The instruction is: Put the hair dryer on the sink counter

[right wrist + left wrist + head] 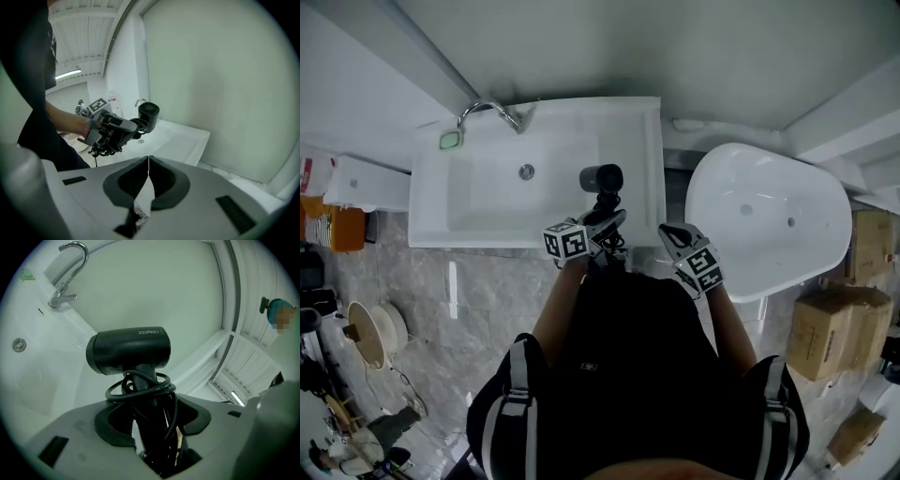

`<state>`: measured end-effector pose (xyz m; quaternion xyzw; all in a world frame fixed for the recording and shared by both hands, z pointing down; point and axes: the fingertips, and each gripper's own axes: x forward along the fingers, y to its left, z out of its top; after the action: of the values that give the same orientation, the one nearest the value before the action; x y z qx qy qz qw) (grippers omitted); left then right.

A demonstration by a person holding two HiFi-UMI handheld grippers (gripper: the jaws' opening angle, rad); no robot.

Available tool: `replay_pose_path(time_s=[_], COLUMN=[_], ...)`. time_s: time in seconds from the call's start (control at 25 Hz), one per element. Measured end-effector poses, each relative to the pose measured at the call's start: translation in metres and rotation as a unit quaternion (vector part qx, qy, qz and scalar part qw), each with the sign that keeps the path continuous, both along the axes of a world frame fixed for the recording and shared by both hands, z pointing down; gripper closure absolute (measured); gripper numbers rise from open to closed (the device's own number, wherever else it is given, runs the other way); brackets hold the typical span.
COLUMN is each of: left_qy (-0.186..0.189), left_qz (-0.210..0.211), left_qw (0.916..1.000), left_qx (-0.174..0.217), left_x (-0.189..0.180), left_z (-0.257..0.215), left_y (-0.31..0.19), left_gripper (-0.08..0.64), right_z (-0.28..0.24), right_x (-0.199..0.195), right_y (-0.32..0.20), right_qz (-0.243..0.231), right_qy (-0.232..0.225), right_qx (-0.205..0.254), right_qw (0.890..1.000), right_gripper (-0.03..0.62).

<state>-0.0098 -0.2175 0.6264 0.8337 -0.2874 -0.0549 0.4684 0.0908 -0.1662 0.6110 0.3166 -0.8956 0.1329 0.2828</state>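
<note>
A black hair dryer (129, 351) with its cord coiled round the handle stands upright between the jaws of my left gripper (149, 420), which is shut on the handle. In the head view the hair dryer (601, 178) hangs over the right part of the white sink counter (642, 150). My left gripper (602, 228) is at the counter's front edge. The right gripper view shows the hair dryer (148, 115) held above the sink. My right gripper (673, 234) is shut with nothing in it, off the counter's front right corner; its jaws (148, 176) meet.
A chrome faucet (492, 112) stands at the back of the sink, with a drain (526, 172) in the basin. A white bathtub (769, 220) is to the right. Cardboard boxes (830, 333) lie at the far right. The floor is grey marble tile.
</note>
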Motion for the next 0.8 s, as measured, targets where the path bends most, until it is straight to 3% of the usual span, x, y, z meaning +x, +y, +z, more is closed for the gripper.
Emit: replay_pose_path(time_s=[0.8], left_qy=[-0.036], left_qz=[0.036], left_qw=[0.9947], left_qx=[-0.090], left_x=[0.017], left_z=[0.089], left_y=[-0.047], left_gripper=[0.330], right_z=[0.020], right_x=[0.018], right_y=[-0.040], right_qz=[0.074], right_qy=[0.010], right_qx=[-0.022], right_qw=[0.997], right_gripper=[0.532])
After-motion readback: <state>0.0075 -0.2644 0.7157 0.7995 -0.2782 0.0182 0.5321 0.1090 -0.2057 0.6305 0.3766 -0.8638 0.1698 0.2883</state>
